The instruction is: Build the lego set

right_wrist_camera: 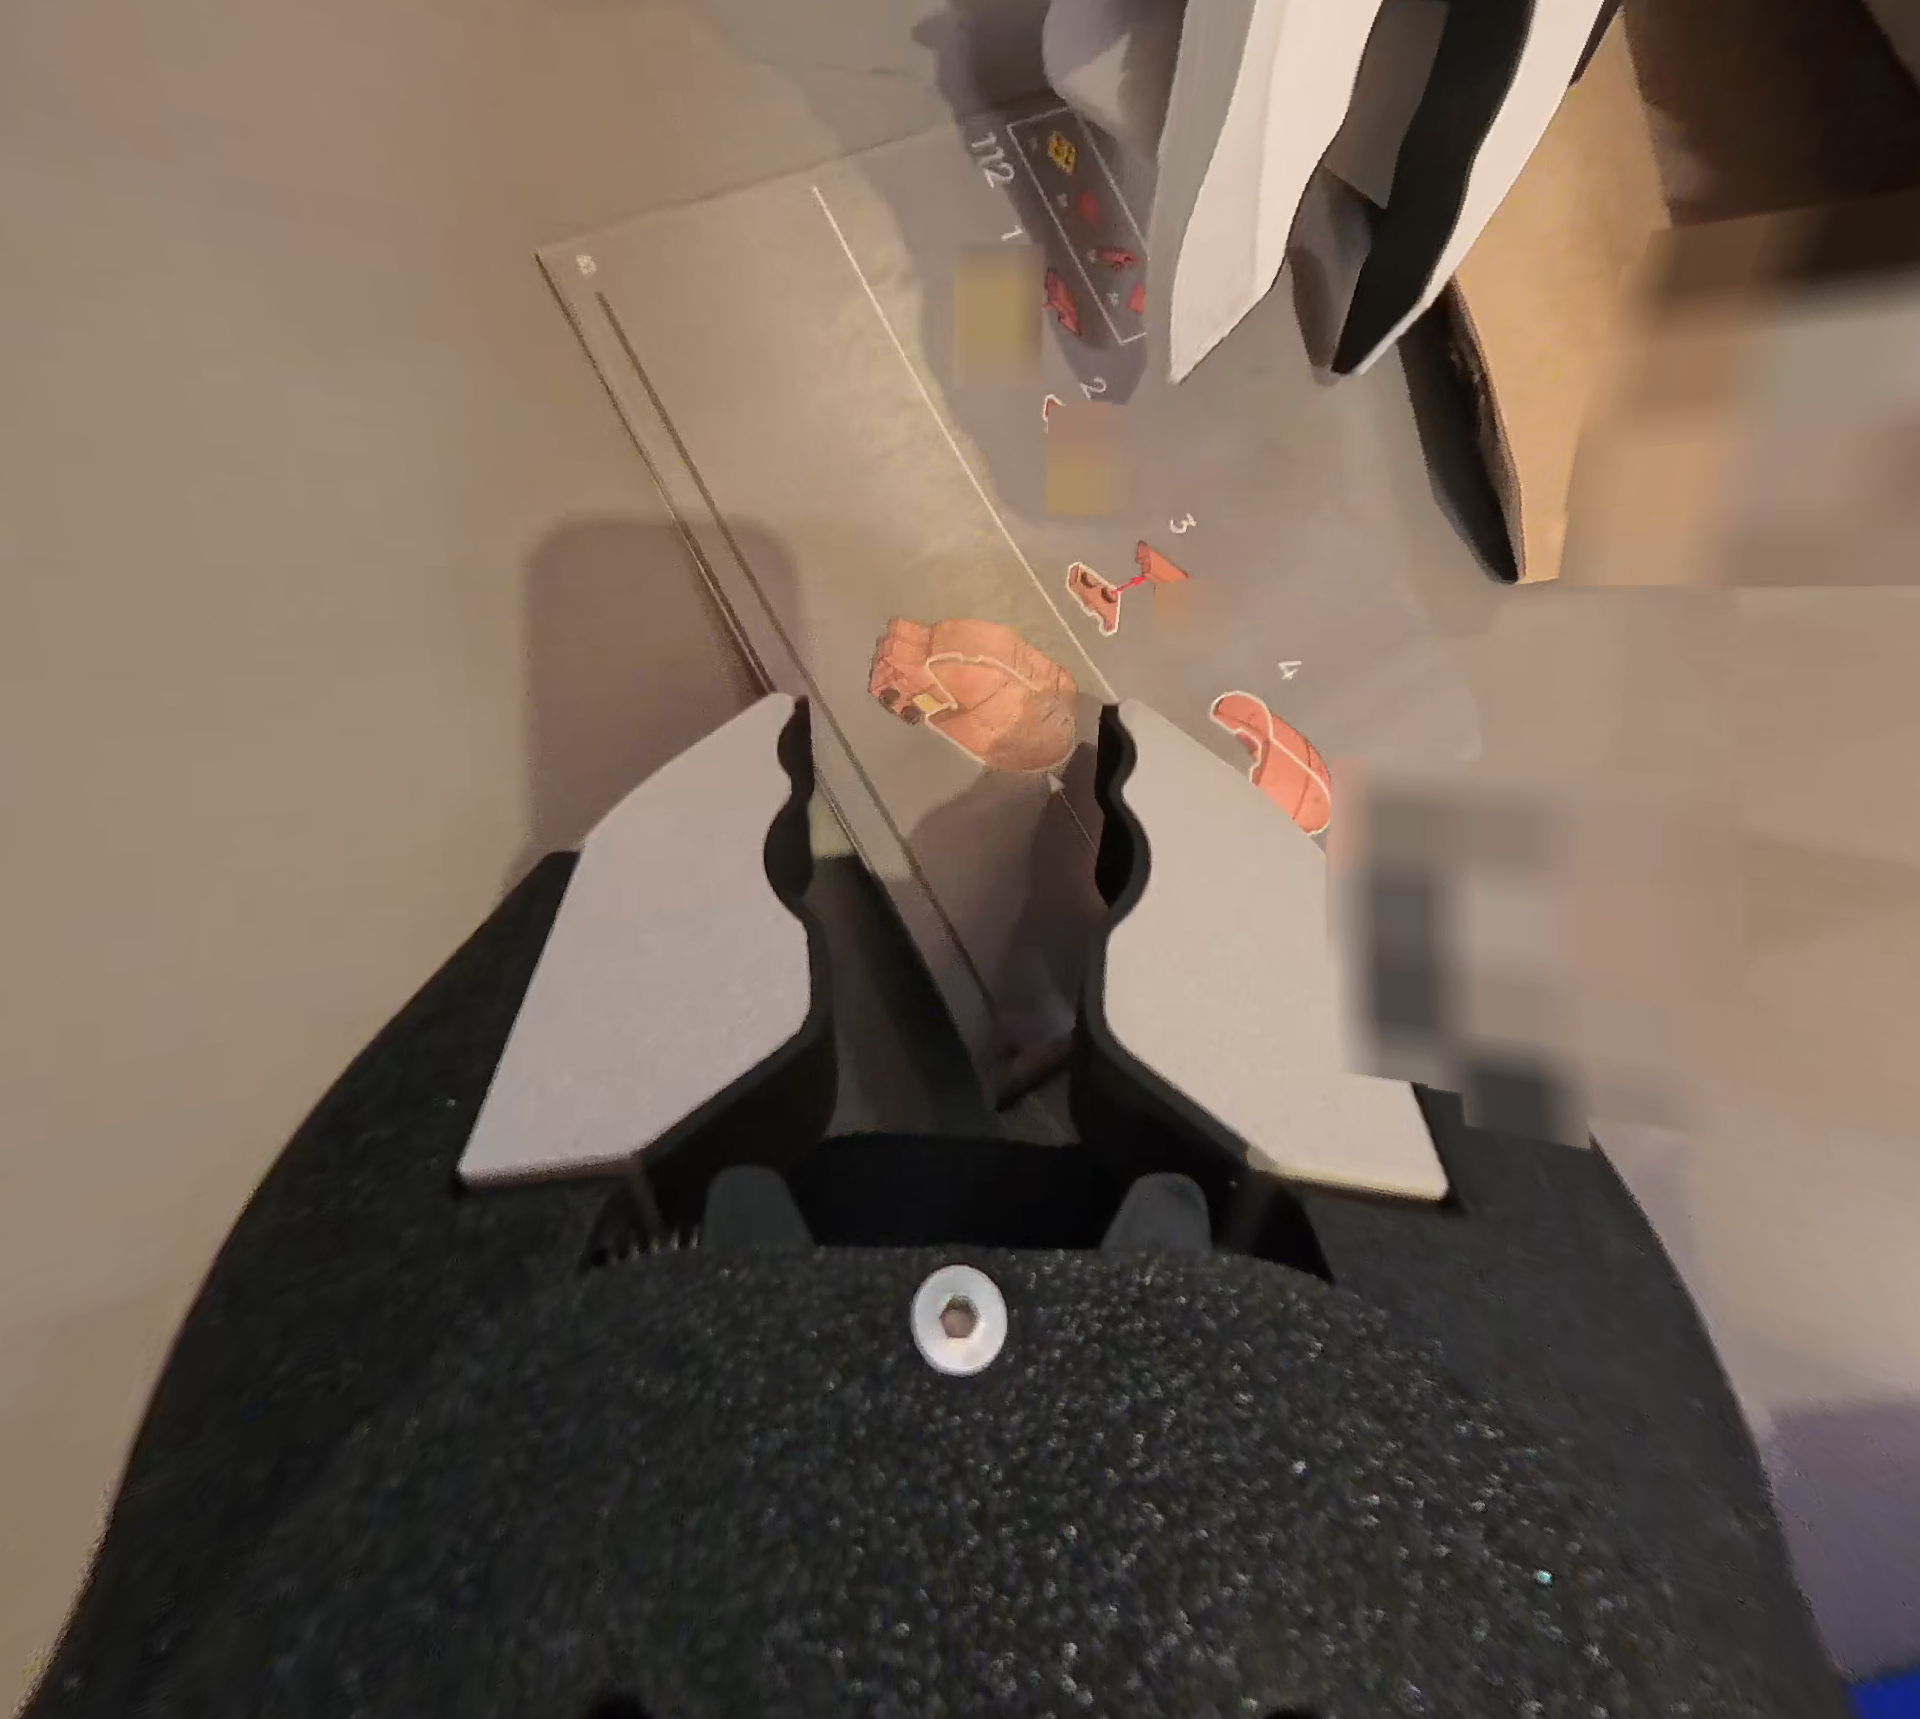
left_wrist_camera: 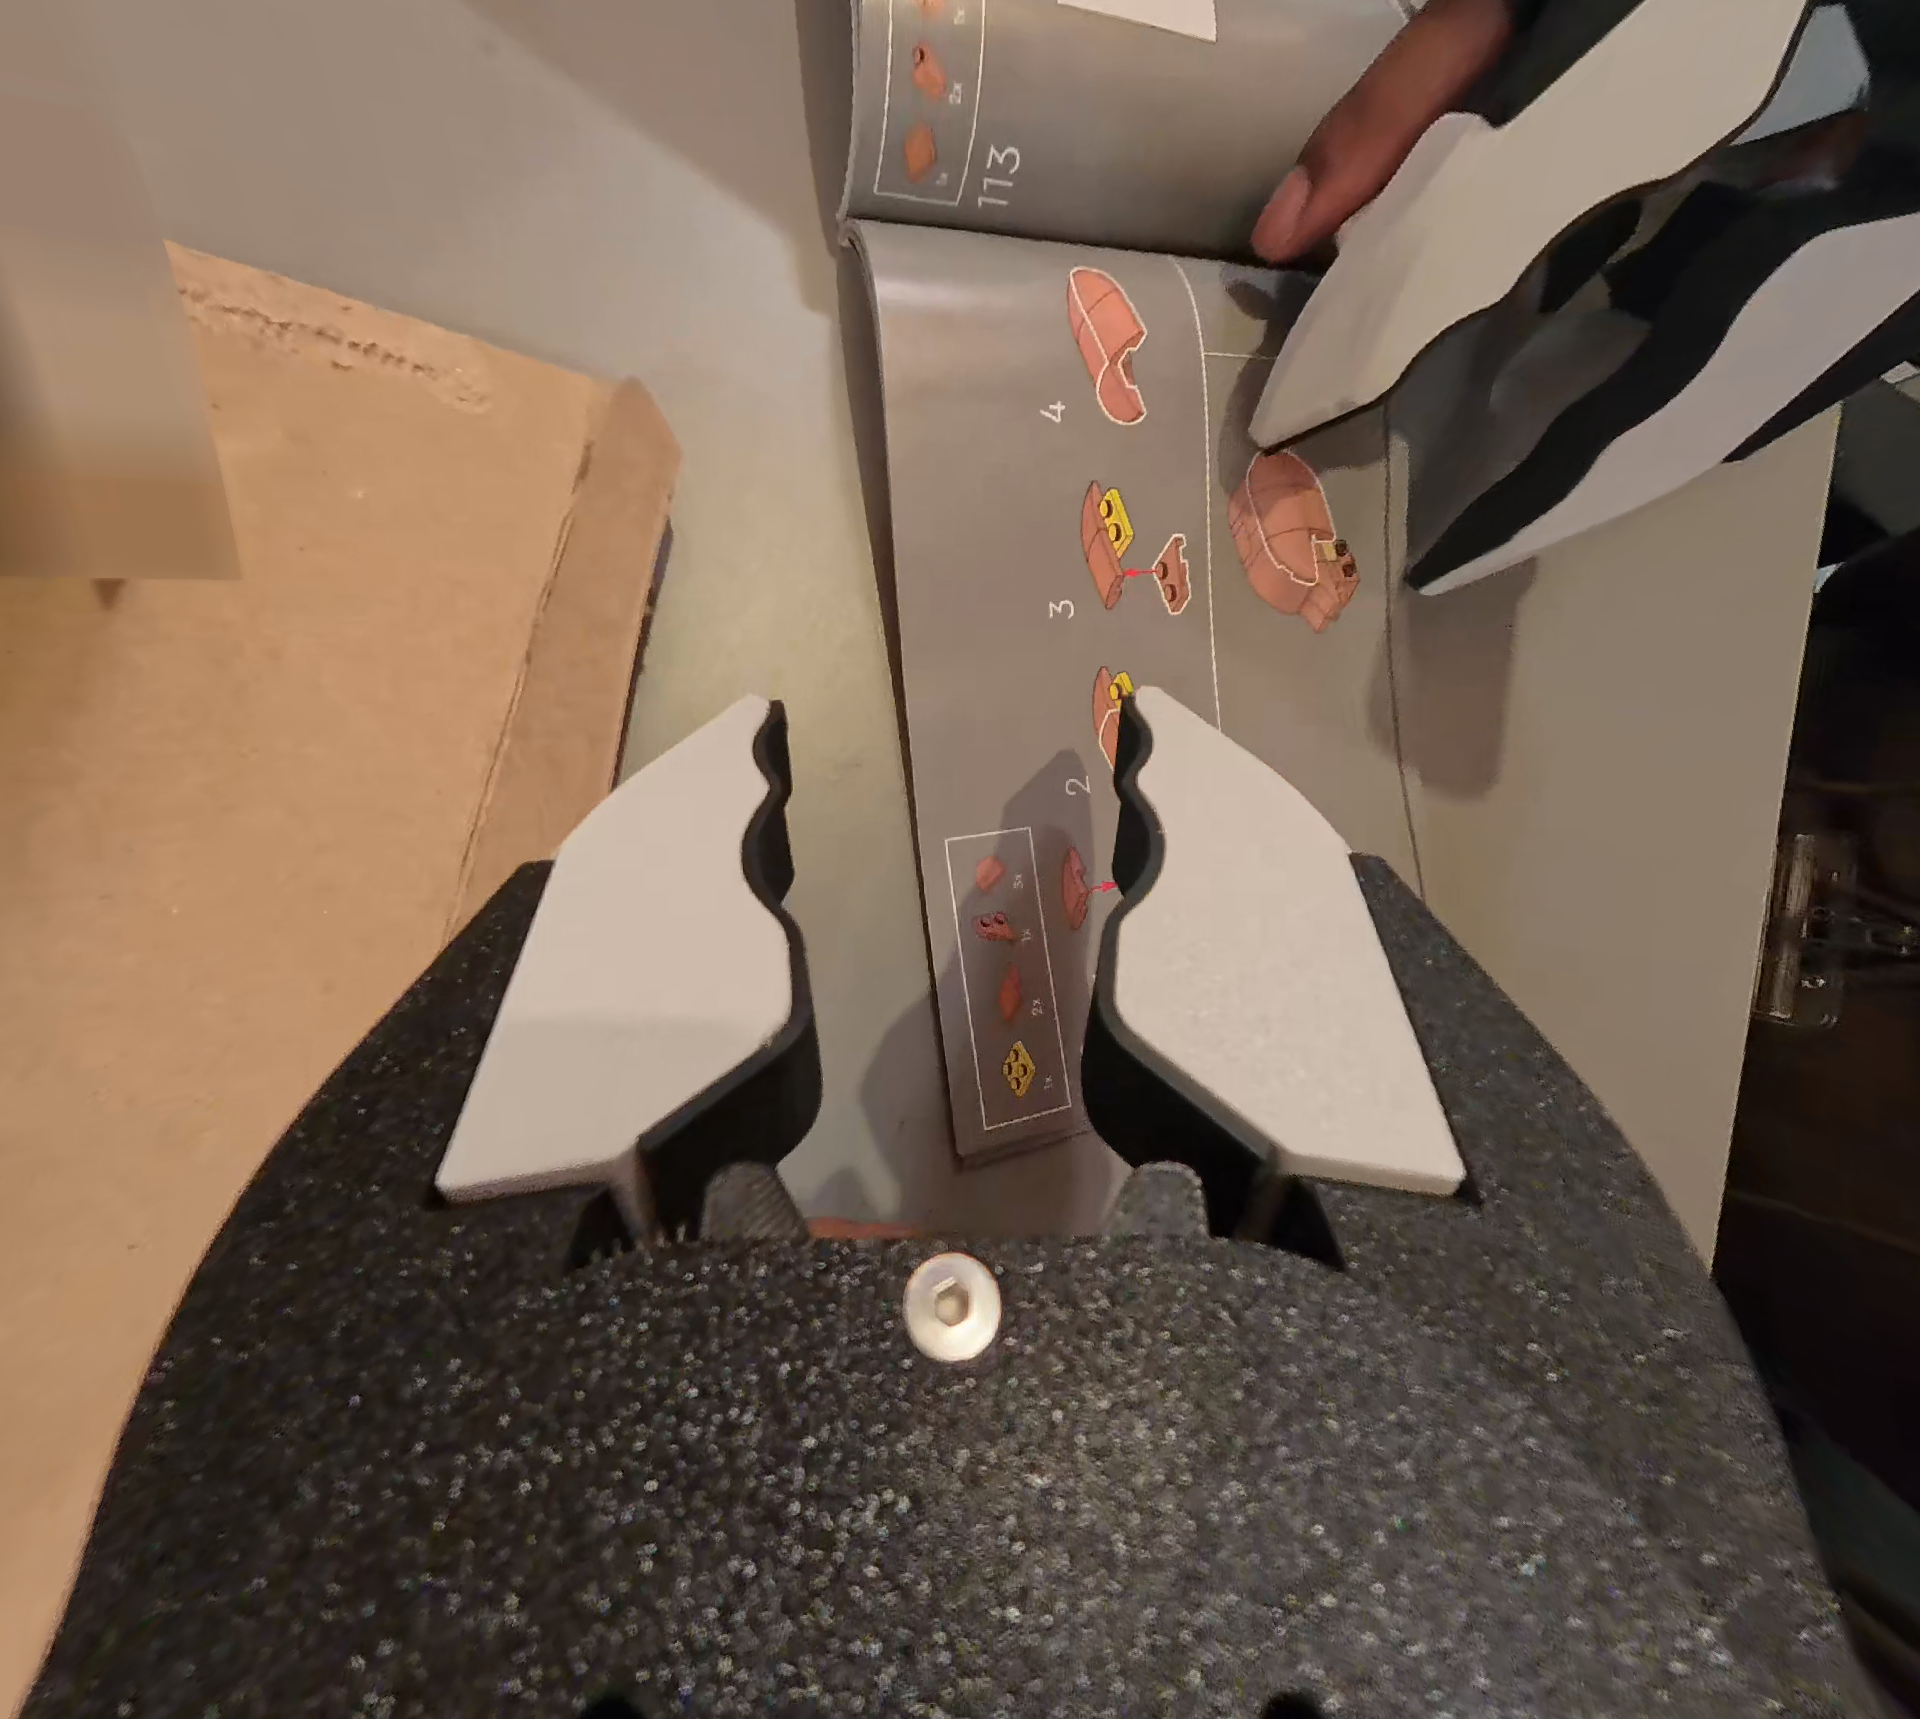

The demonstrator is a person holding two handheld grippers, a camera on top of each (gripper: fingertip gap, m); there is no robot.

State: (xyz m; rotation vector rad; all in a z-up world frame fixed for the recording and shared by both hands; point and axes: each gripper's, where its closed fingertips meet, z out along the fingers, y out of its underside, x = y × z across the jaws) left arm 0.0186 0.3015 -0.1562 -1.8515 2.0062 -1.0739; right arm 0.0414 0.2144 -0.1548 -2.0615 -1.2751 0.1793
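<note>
The instruction booklet [left_wrist_camera: 997,443] lies open on a pale tabletop [left_wrist_camera: 436,59], its grey pages printed with brick diagrams in brown and yellow; the far page [left_wrist_camera: 1091,38] bows upward from the spine while the near page lies flatter. The left gripper [left_wrist_camera: 951,719] hovers over the near page's lower corner with its jaws spread wide and nothing between them; the page shows through the gap. The right gripper [left_wrist_camera: 1340,516] comes in from the upper right in the left wrist view, its grey fingertips [left_wrist_camera: 1309,381] close over the near page beside a drawing of a rounded brown assembly (whether they touch the paper cannot be told); a person's finger [left_wrist_camera: 1340,173] rests at the booklet's fold just beside it. In the right wrist view that gripper [right_wrist_camera: 951,719] also stands wide, with the page edge passing between its fingers but not pinched; the left gripper [right_wrist_camera: 1268,360] appears at the top. A brown cardboard box [left_wrist_camera: 312,630] sits to the left of the booklet, close beside it.
</note>
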